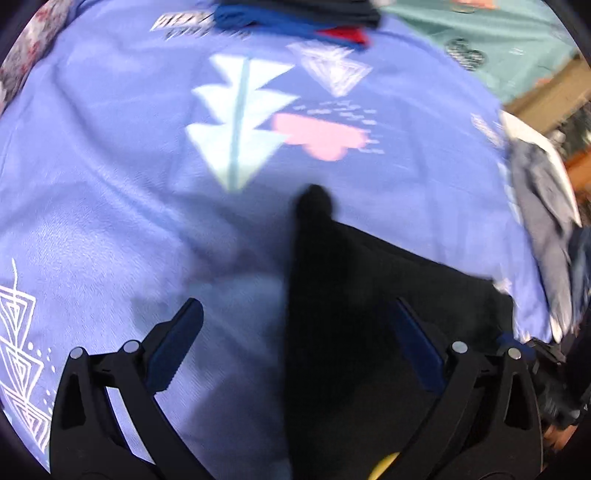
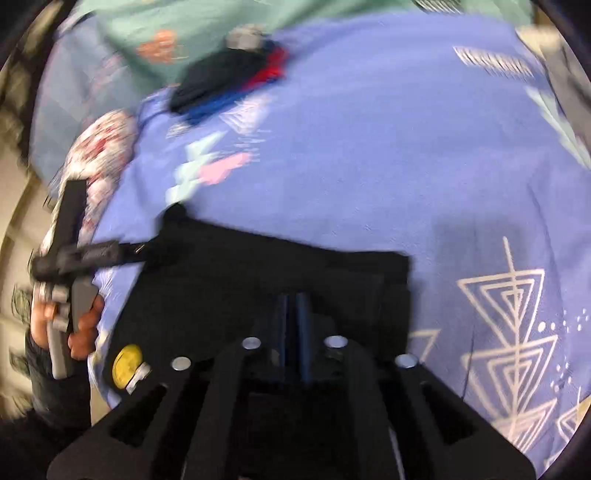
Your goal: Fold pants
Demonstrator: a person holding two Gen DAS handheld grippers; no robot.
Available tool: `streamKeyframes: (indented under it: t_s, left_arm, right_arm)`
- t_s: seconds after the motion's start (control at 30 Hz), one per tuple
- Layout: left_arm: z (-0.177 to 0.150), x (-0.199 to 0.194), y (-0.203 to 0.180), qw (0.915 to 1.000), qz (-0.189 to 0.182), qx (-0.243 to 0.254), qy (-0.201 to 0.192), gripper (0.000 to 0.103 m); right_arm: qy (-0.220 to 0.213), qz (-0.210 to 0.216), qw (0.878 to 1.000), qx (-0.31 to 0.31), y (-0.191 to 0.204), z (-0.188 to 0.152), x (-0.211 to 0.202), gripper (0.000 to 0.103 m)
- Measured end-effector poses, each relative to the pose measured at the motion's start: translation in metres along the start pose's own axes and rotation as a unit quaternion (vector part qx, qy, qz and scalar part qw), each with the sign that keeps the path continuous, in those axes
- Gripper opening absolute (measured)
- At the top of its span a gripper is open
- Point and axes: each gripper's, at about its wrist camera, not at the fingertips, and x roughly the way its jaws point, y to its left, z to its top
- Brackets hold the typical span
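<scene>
Periwinkle bedsheet [image 2: 369, 147], printed with white triangles and a pink heart, is covering the bed and filling both views; a teal sheet [image 2: 207, 18] is lying beyond it.

Black pants [image 2: 266, 266] are lying on the sheet as a wide dark panel, long axis running across the right wrist view, from a raised corner at the far left to a squared edge on the right. They are sitting directly under and ahead of the right claw [image 2: 293, 325].

Right claw is looking clenched, its blue pads nearly meeting, with black cloth seeming to be caught between them; dark on dark is making the pinch hard to confirm.

Left claw [image 1: 295, 332] is hanging released, fingers spread wide, nothing between the pads. The pants are lying beneath its right finger and off to that side, one strip running forward to a rounded tip.

Judgement: right hand is the nearer and better placed for carrying the fold across.

Far pile of dark, blue and red clothes [image 2: 229, 81] is too blurred for telling the garments apart. The pants' near end is being cut off by the claw bodies, and waistband versus leg ends cannot be told. A yellow disc [image 2: 127, 363] is showing beside the pants, unidentified.
</scene>
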Motion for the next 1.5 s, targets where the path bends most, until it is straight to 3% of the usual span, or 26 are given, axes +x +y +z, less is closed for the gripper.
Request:
streamKeyframes:
  t_s: [0.03, 0.1, 0.27, 0.33, 0.4, 0.53, 0.63, 0.7, 0.83, 0.93, 1.07, 1.1, 1.17, 1.2, 1.23, 1.27, 1.3, 1.33, 1.4, 1.5]
  left_arm:
    - [-0.007, 0.000, -0.002, 0.9999, 0.014, 0.009, -0.001, 0.101]
    - [-0.019, 0.007, 0.000, 0.9990, 0.040, 0.007, 0.015, 0.101]
    - [-0.035, 0.001, 0.016, 0.9984, -0.001, -0.038, 0.043, 0.101]
    - [-0.040, -0.013, 0.019, 0.9982, -0.010, -0.044, 0.040, 0.101]
    - [-0.049, -0.024, 0.014, 0.9991, 0.001, -0.032, 0.027, 0.101]
    - [-0.060, -0.026, 0.009, 0.9987, -0.009, -0.021, 0.046, 0.101]
    - [-0.072, -0.014, 0.009, 0.9922, -0.076, -0.026, 0.096, 0.101]
    - [-0.075, -0.015, 0.007, 0.9930, -0.079, -0.015, 0.086, 0.101]
    - [-0.074, -0.010, 0.002, 0.9870, -0.128, -0.014, 0.097, 0.096]
    - [-0.073, -0.002, -0.012, 0.9797, -0.159, 0.015, 0.122, 0.092]
    - [-0.063, 0.009, -0.027, 0.9804, -0.153, 0.029, 0.121, 0.092]
    - [-0.061, 0.010, -0.026, 0.9807, -0.153, 0.024, 0.120, 0.089]
    - [-0.058, 0.011, -0.028, 0.9837, -0.135, 0.016, 0.118, 0.075]
    - [-0.057, 0.010, -0.028, 0.9850, -0.125, 0.012, 0.118, 0.066]
    - [-0.056, 0.007, -0.028, 0.9854, -0.123, 0.012, 0.117, 0.060]
    - [-0.055, 0.005, -0.030, 0.9861, -0.121, 0.017, 0.113, 0.057]
    - [-0.055, 0.002, -0.029, 0.9867, -0.120, 0.016, 0.109, 0.047]
    - [-0.054, -0.001, -0.026, 0.9868, -0.121, 0.014, 0.106, 0.038]
    - [-0.052, -0.012, -0.022, 0.9870, -0.131, 0.013, 0.092, 0.031]
    - [-0.050, -0.038, -0.030, 0.9879, -0.140, 0.034, 0.057, 0.028]
  right_arm:
    - [0.012, 0.007, 1.000, -0.019, 0.009, -0.008, 0.002, 0.034]
    - [0.029, -0.042, 0.998, -0.037, 0.009, -0.019, 0.010, 0.035]
    - [0.004, -0.005, 1.000, 0.003, -0.004, -0.022, -0.014, 0.037]
    - [-0.032, -0.017, 0.999, 0.009, -0.009, -0.021, -0.038, 0.058]
    - [-0.069, -0.059, 0.996, 0.014, -0.013, -0.024, -0.058, 0.070]
    - [-0.072, -0.076, 0.993, 0.054, -0.031, -0.026, -0.058, 0.089]
    - [-0.045, -0.021, 0.994, 0.102, -0.048, -0.033, -0.042, 0.089]
    - [-0.033, -0.007, 0.992, 0.119, -0.053, -0.038, -0.033, 0.089]
    - [-0.019, 0.011, 0.993, 0.120, -0.053, -0.043, -0.025, 0.089]
    - [-0.005, -0.012, 0.994, 0.104, -0.049, -0.042, -0.013, 0.089]
    - [-0.004, -0.005, 0.997, 0.083, -0.041, -0.034, 0.003, 0.090]
    - [-0.005, -0.004, 0.996, 0.084, -0.040, -0.033, 0.006, 0.090]
    - [-0.019, 0.014, 0.994, 0.102, -0.041, -0.030, 0.009, 0.088]
    - [-0.027, 0.023, 0.994, 0.107, -0.041, -0.030, 0.010, 0.078]
    - [-0.031, 0.010, 0.994, 0.109, -0.040, -0.029, 0.011, 0.060]
    - [-0.031, -0.001, 0.994, 0.109, -0.041, -0.028, 0.011, 0.052]
    - [-0.032, 0.001, 0.993, 0.111, -0.042, -0.028, 0.010, 0.039]
    - [-0.033, 0.015, 0.993, 0.115, -0.045, -0.026, 0.007, 0.034]
    - [-0.033, 0.022, 0.993, 0.115, -0.045, -0.025, 0.003, 0.031]
    - [-0.054, 0.024, 0.995, 0.077, -0.024, -0.014, -0.015, 0.028]
